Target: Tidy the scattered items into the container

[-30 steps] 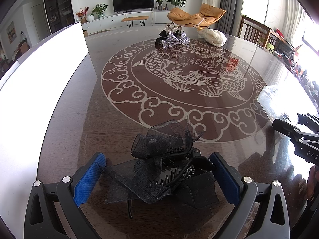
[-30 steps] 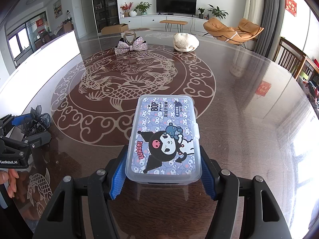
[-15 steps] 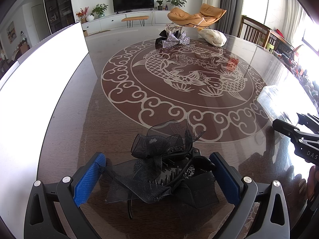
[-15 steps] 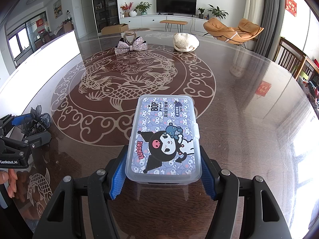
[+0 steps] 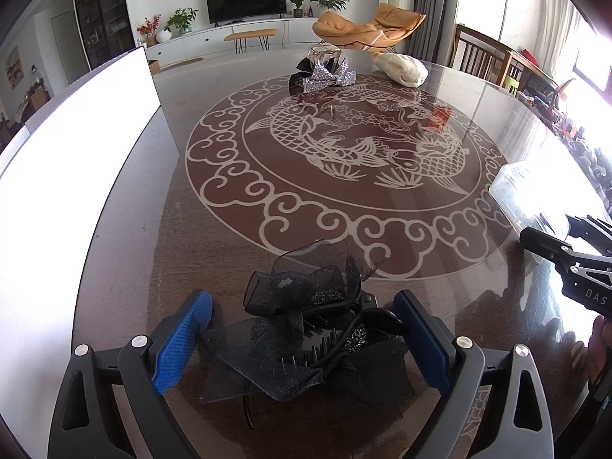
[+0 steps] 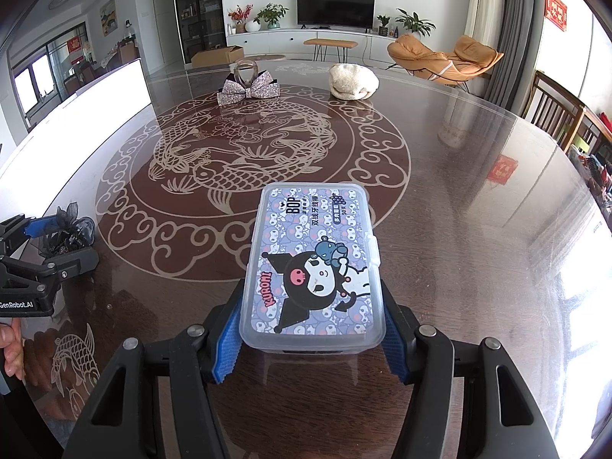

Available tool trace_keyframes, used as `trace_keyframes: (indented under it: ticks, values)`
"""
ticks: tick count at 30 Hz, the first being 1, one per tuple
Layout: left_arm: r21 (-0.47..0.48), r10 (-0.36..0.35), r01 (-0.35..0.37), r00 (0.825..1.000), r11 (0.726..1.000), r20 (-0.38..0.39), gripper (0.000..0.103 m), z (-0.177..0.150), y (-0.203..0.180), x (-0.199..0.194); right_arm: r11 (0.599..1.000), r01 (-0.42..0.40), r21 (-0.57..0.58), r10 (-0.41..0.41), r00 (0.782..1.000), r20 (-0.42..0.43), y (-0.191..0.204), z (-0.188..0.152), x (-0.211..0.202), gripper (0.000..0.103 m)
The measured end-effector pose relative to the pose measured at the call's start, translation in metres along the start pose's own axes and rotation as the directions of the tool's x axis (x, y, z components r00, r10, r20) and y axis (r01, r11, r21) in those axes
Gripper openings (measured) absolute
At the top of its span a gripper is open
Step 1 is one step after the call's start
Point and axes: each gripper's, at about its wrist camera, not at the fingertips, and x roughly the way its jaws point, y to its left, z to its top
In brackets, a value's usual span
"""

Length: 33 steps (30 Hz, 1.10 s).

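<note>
Left tool point(image 5: 302, 340) straddles the black hair clip point(image 5: 306, 329), jaws wide. They have just been closing in a little; the right pad sits at the clip's hinge end, the left pad is apart from the mesh ribbon, so no grip yet. The clip lies flat on the desk point(image 5: 126, 267), teeth up, bulky bow toward 12 o'clock. My read: the tool is centred on the hard claw body, because the floppy mesh would give it nothing to hold.

Right tool point(image 6: 310, 344) brackets the near end of the clear plastic box point(image 6: 311, 267). Its jaws have also just been closing in, and the blue pads sit at both long sides. Contact looks likely, but I can't confirm squeeze; I'd call it not yet clamped. The lid is shut, with the latch tab on the box's 3 o'clock edge. Likely reason for this hold: pin the light box so it won't skate on the glossy desk once the lid gets worked.

In the right view the left tool point(image 6: 42, 252) sits at 9 o'clock, well apart from the box.

More stuff at the far side, 12 o'clock: silver sequin bow point(image 6: 248, 90) with a clear clip on it, and a cream cloth bundle point(image 6: 354, 82) beside it. Nothing is in the box yet, as far as the shut lid lets me judge.
</note>
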Motion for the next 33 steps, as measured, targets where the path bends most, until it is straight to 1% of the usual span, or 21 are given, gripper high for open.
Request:
trace_keyframes:
  ticks: [2,4,6,8,11,13,15,17,20,22,24,25,26,27,29,31,33]
  values:
    - [-0.038,-0.053,0.053,0.999,0.998,-0.003,0.096,0.002,0.003,-0.007,0.999,-0.038,0.033,0.037,0.999,0.024,-0.007,-0.002,-0.009,0.061]
    - [-0.070,-0.086,0.088,0.996,0.994,0.040,0.096,0.005,0.006,-0.027,0.994,-0.071,0.087,0.066,0.996,0.065,-0.018,-0.004,-0.027,0.061]
    - [-0.061,-0.084,0.089,0.993,0.994,0.081,0.096,0.009,0.007,-0.046,0.988,-0.094,0.124,0.082,0.992,0.095,-0.027,-0.003,-0.044,0.061]
    - [-0.060,-0.075,0.081,0.992,0.995,0.098,0.096,0.011,0.009,-0.056,0.987,-0.093,0.132,0.082,0.993,0.089,-0.031,0.000,-0.048,0.061]
    - [-0.112,-0.112,0.125,0.987,0.986,0.111,0.096,0.012,0.021,-0.070,0.978,-0.132,0.161,0.120,0.989,0.084,-0.031,0.004,-0.053,0.061]
    - [-0.130,-0.123,0.141,0.983,0.981,0.136,0.096,0.014,0.030,-0.087,0.970,-0.178,0.167,0.161,0.981,0.107,-0.023,0.013,-0.063,0.061]
    - [-0.130,-0.105,0.128,0.979,0.983,0.175,0.096,0.020,0.044,-0.113,0.965,-0.223,0.135,0.205,0.970,0.133,-0.003,0.031,-0.076,0.061]
    - [-0.121,-0.057,0.083,0.977,0.989,0.204,0.096,0.028,0.066,-0.140,0.957,-0.278,0.080,0.263,0.951,0.162,0.027,0.056,-0.088,0.061]
    - [-0.150,0.060,-0.027,0.973,0.988,0.224,0.096,0.040,0.123,-0.171,0.934,-0.357,-0.032,0.356,0.915,0.191,0.087,0.100,-0.103,0.061]
    - [-0.204,0.137,-0.095,0.969,0.974,0.206,0.096,0.047,0.170,-0.182,0.908,-0.406,-0.106,0.419,0.887,0.195,0.134,0.128,-0.109,0.061]
    - [-0.257,0.189,-0.139,0.965,0.956,0.183,0.096,0.055,0.216,-0.184,0.872,-0.461,-0.164,0.487,0.854,0.184,0.183,0.157,-0.109,0.061]
    - [-0.275,0.216,-0.166,0.963,0.947,0.164,0.096,0.060,0.236,-0.182,0.854,-0.484,-0.191,0.515,0.841,0.167,0.208,0.172,-0.106,0.061]
    - [-0.291,0.240,-0.191,0.960,0.938,0.144,0.096,0.066,0.256,-0.177,0.840,-0.498,-0.213,0.532,0.833,0.150,0.233,0.185,-0.099,0.061]
    - [-0.307,0.263,-0.216,0.957,0.927,0.123,0.096,0.071,0.275,-0.171,0.833,-0.503,-0.231,0.539,0.832,0.135,0.256,0.199,-0.091,0.061]
    - [-0.348,0.284,-0.240,0.956,0.906,0.078,0.096,0.078,0.310,-0.155,0.825,-0.497,-0.270,0.536,0.839,0.092,0.299,0.222,-0.069,0.061]
    - [-0.386,0.276,-0.242,0.961,0.890,0.034,0.096,0.079,0.337,-0.136,0.809,-0.512,-0.290,0.543,0.839,0.034,0.335,0.239,-0.044,0.061]
    - [-0.417,0.263,-0.239,0.965,0.877,0.001,0.096,0.076,0.356,-0.119,0.790,-0.529,-0.310,0.542,0.839,-0.050,0.367,0.245,-0.020,0.061]
